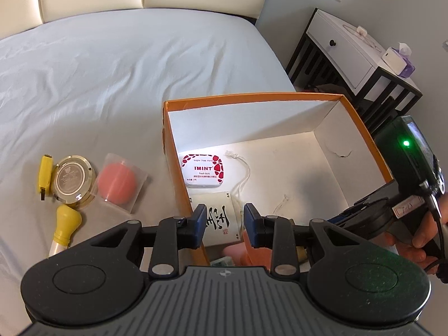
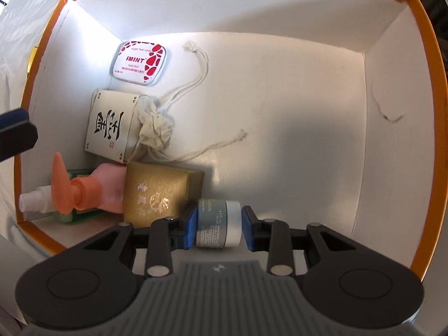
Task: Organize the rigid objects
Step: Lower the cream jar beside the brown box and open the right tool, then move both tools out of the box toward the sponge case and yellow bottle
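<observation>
Inside the orange box (image 2: 420,56), the right tool (image 2: 217,224) brackets a small grey jar (image 2: 218,224), apparently just loosened, beside a gold box (image 2: 162,193). The left tool (image 1: 225,224) hovers spread apart, empty.

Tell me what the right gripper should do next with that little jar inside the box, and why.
Probably open a little wider and lift straight out. The right gripper sits low inside the orange box, and the small jar lies between its jaws beside the gold box, with a thin gap on the white-lid side, so it looks already let go. Several things still wait on the bed.
</observation>
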Demonstrator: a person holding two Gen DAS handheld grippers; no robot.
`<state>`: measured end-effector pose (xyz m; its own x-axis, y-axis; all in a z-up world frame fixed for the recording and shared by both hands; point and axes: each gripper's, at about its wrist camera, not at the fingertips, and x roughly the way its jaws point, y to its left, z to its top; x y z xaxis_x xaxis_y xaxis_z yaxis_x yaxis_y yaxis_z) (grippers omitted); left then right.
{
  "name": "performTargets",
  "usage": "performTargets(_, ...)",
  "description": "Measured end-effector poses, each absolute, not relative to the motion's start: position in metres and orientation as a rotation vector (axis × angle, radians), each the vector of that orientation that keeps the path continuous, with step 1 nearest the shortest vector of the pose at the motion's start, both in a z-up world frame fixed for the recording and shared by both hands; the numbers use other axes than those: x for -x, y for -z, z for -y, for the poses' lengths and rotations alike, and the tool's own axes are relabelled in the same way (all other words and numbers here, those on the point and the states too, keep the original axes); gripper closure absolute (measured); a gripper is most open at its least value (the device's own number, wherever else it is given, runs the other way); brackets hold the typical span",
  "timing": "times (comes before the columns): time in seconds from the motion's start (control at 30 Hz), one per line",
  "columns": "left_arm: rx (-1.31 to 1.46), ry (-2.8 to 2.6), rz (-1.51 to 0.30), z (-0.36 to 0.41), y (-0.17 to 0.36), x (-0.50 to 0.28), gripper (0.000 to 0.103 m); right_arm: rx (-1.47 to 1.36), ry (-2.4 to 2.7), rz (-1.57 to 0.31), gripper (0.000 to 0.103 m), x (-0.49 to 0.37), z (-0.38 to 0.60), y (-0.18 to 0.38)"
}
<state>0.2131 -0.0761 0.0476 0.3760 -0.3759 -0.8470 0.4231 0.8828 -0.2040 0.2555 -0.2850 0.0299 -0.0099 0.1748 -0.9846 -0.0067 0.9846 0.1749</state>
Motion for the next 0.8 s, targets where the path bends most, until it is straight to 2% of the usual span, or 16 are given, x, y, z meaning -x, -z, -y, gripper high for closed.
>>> performTargets(0.2,-0.054,0.5,-1.053,0.068,-0.056,-0.201,0.066,-0.127,-0.121,-1.584,0.068,-0.253,0.283,-0.019)
performTargets(0.43,-0.017,0.482,-1.01,0.044,-0.07,-0.19,0.061,0.019,-0.112,-1.451,0.055,-0.246,0.263,-0.053)
performTargets(0.53,-0.01,0.476,-0.972,0.031,-0.08,-0.186,0.06,0.078,-0.134,-1.349,0.051,-0.242,0.253,-0.083)
performTargets(0.6,0.001,0.45,-0.945,0.019,-0.086,-0.186,0.06,0.106,-0.18,-1.252,0.042,-0.239,0.241,-0.106)
performTargets(0.8,0.146,0.305,-0.88,-0.036,-0.1,-0.196,0.06,0.108,-0.313,-0.946,0.029,-0.229,0.204,-0.162)
